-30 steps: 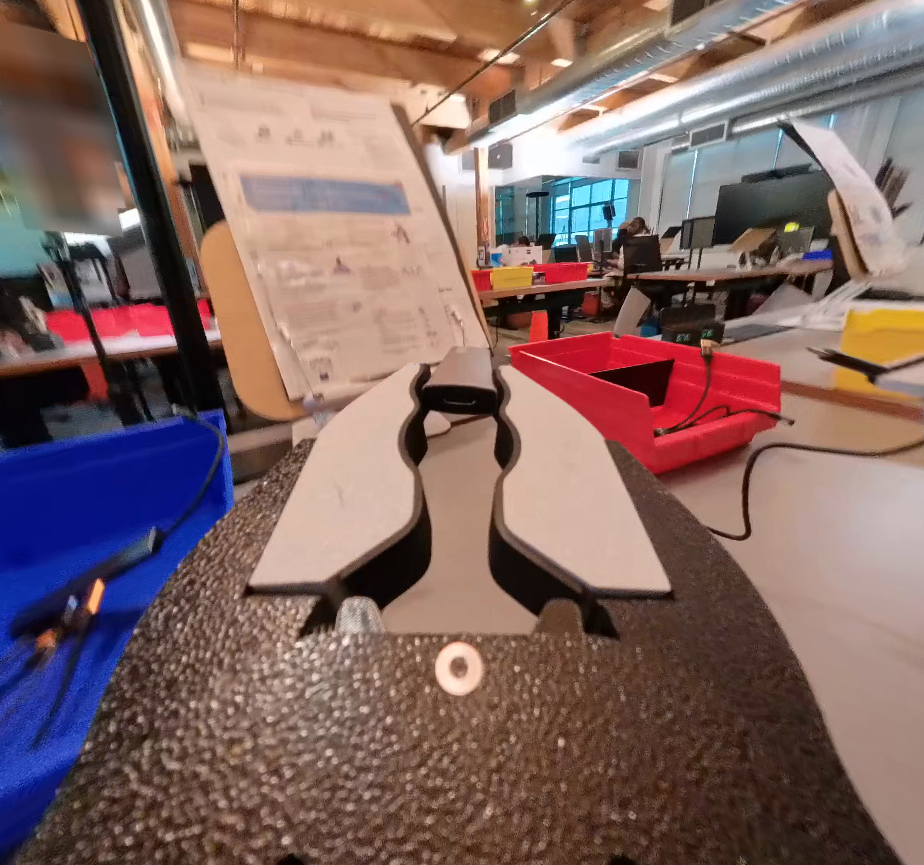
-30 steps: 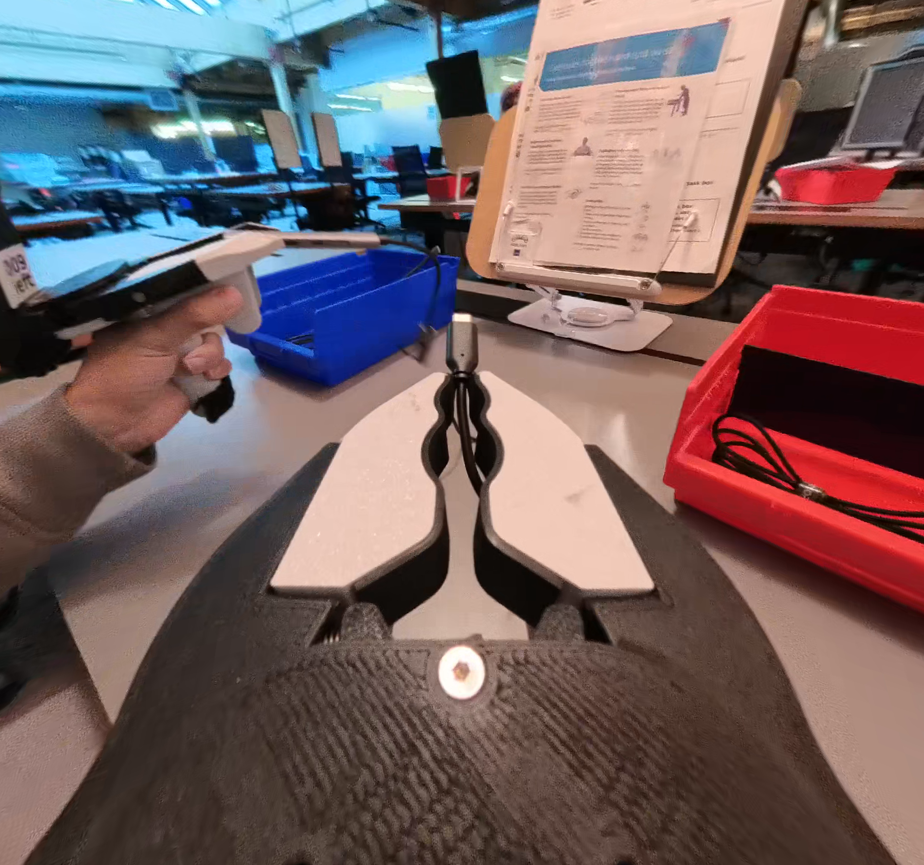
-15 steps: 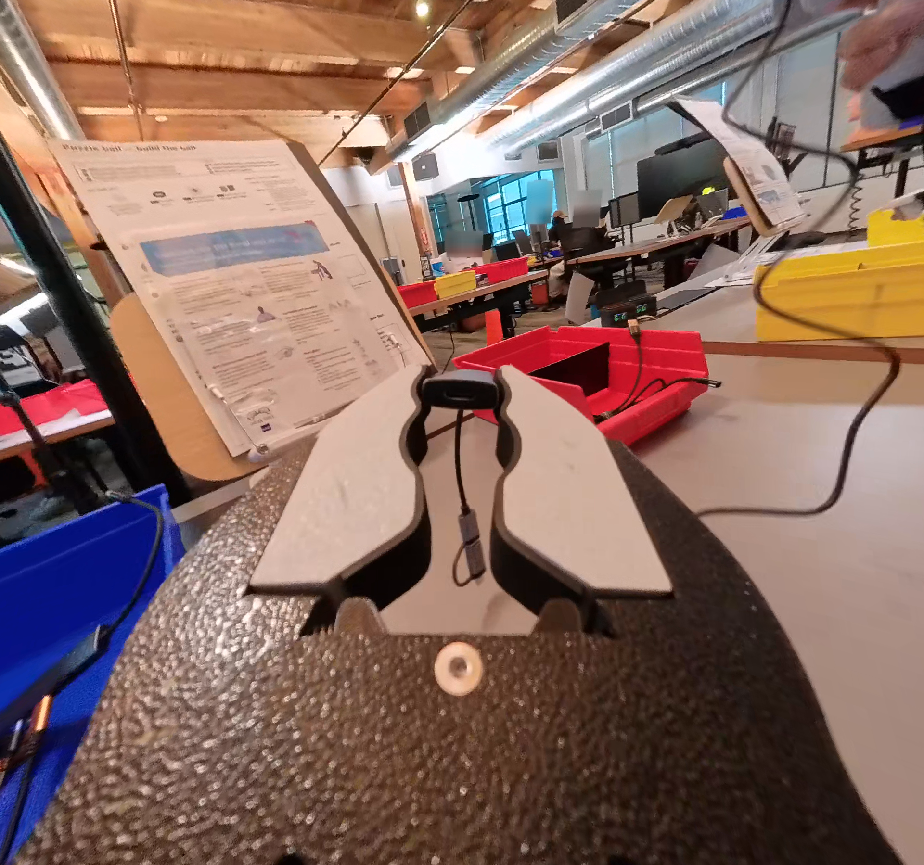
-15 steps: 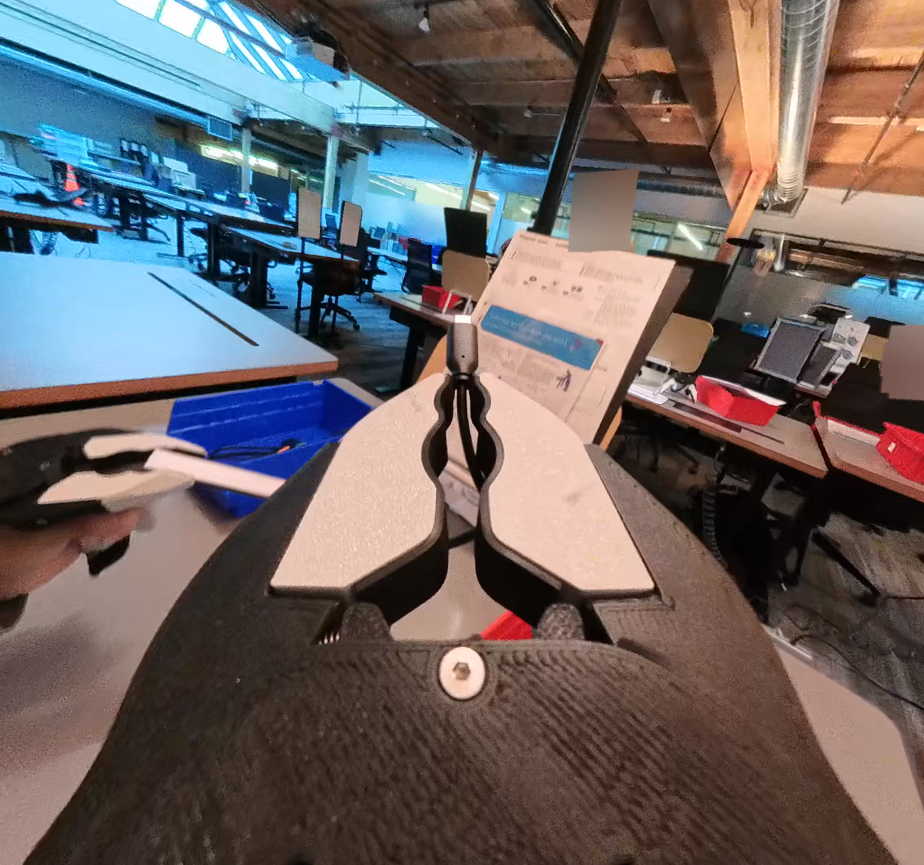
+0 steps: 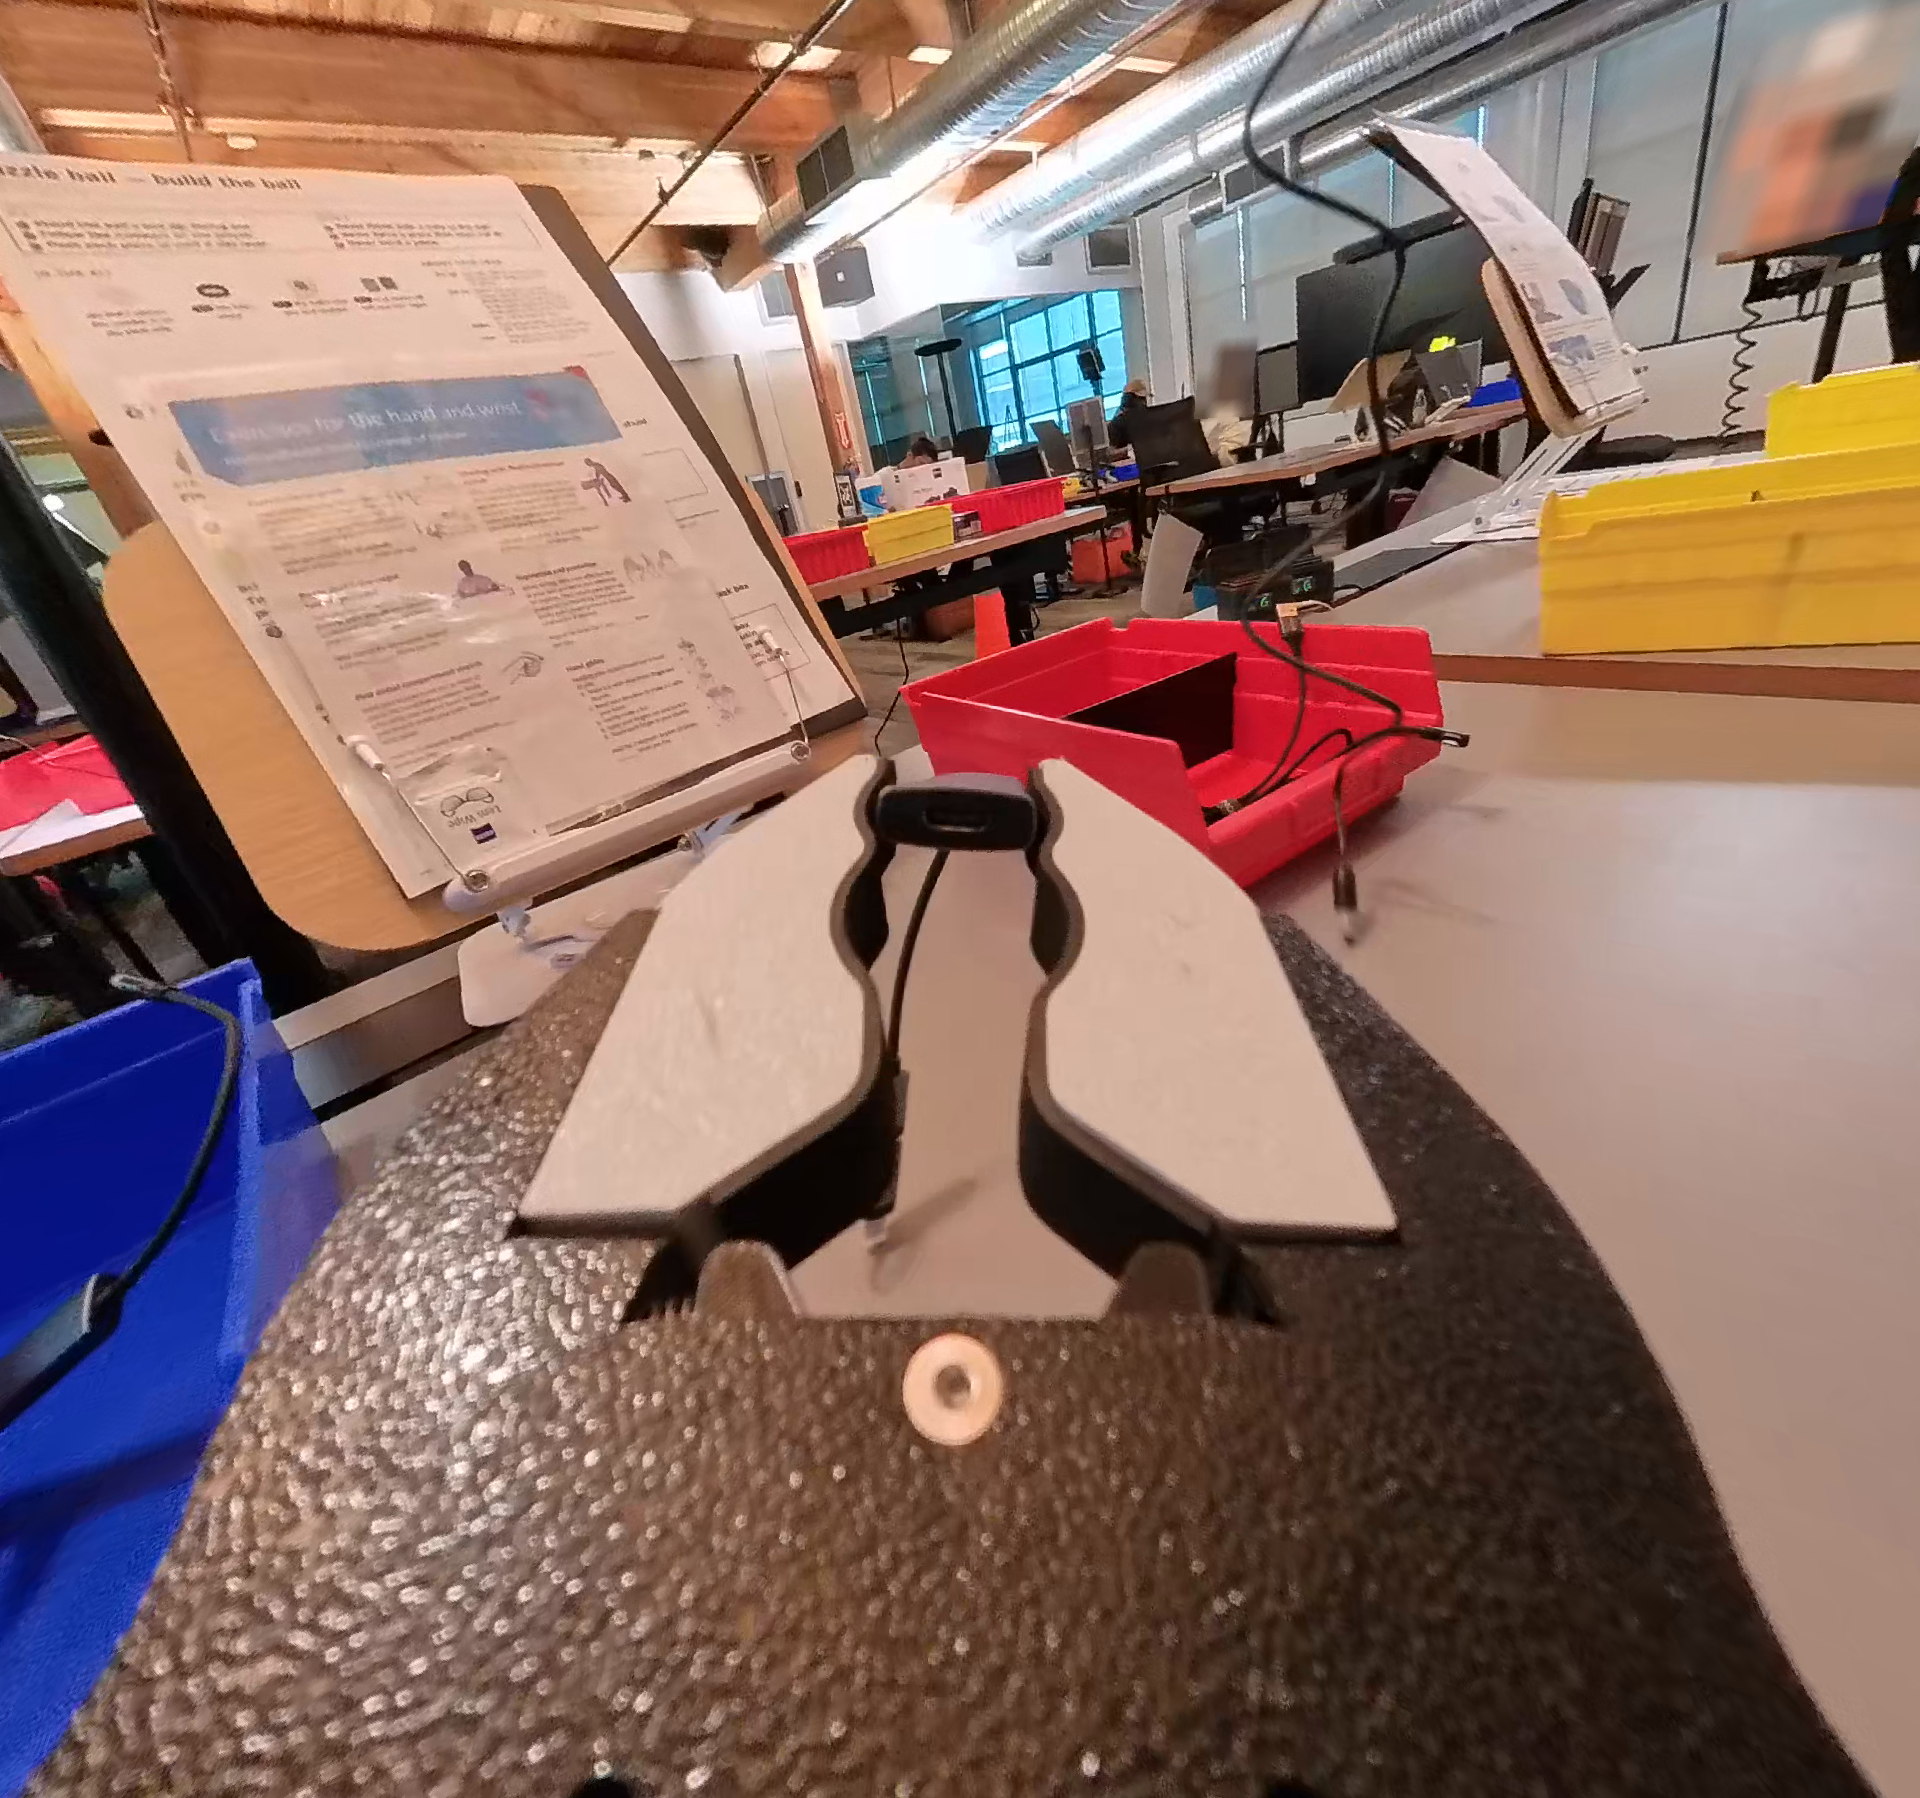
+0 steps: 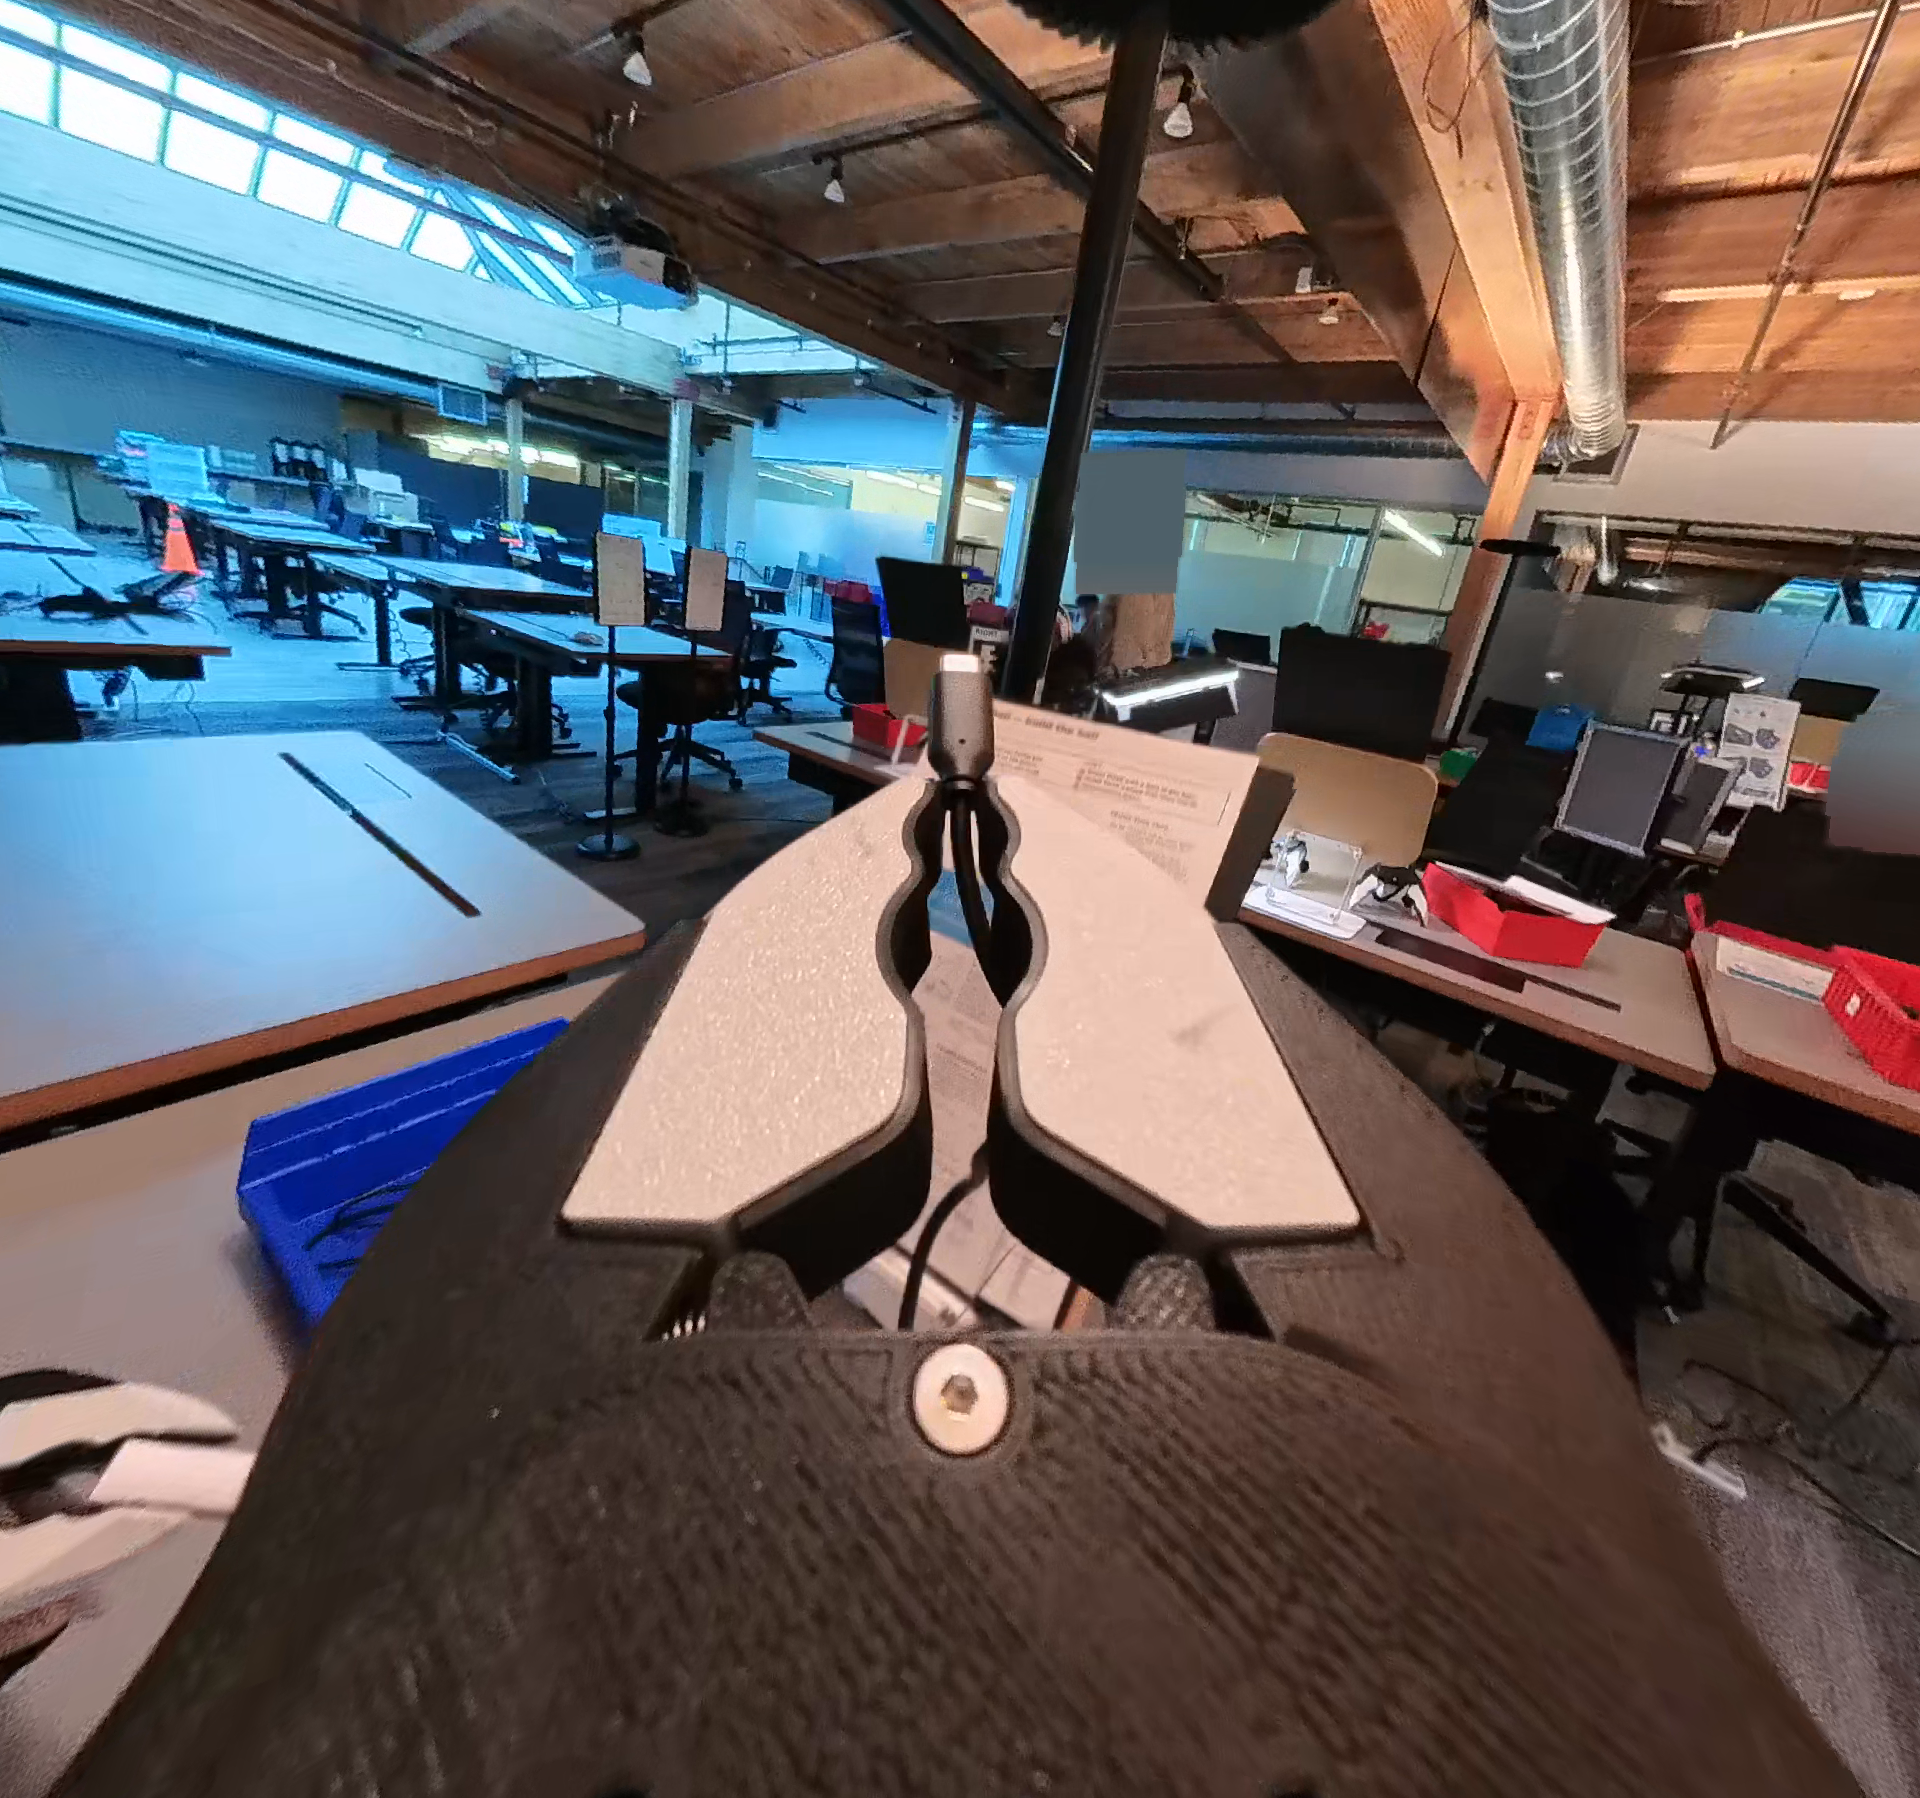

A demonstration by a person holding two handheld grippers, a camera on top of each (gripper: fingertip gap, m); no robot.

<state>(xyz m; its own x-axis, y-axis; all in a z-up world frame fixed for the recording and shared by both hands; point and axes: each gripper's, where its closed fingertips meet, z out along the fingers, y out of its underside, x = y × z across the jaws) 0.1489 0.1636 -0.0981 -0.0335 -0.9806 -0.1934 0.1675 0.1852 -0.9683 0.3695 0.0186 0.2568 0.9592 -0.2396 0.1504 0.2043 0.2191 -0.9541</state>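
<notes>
Worktop (image 5: 1621, 969) is grey and carries, largest first, a tilted board with printed sheets (image 5: 416, 543) on a white stand at left, a red bin (image 5: 1091, 751) with a black divider just right of it, and a blue bin (image 5: 125, 1229) at the near left edge with a dark cable draped over its rim. Yellow bins (image 5: 1725, 553) sit on the next surface, far right. Left gripper (image 5: 954, 813) has its fingers (image 5: 748, 1000) narrow, clamped on a small dark adapter (image 5: 956, 811) with its port facing the camera; its thin lead runs back between the fingers. Black cable (image 5: 1340, 709) hangs from above right, loops through the red bin and ends with a plug over the worktop just beside the bin. Right gripper (image 6: 961, 772) is raised, looking across the room; its fingers (image 6: 790, 1021) are nearly closed, pinching a black plug (image 6: 962, 722) that stands upright past the tips, its cord dropping down between them. Blue bin (image 6: 353, 1156) shows below left in that view.
</notes>
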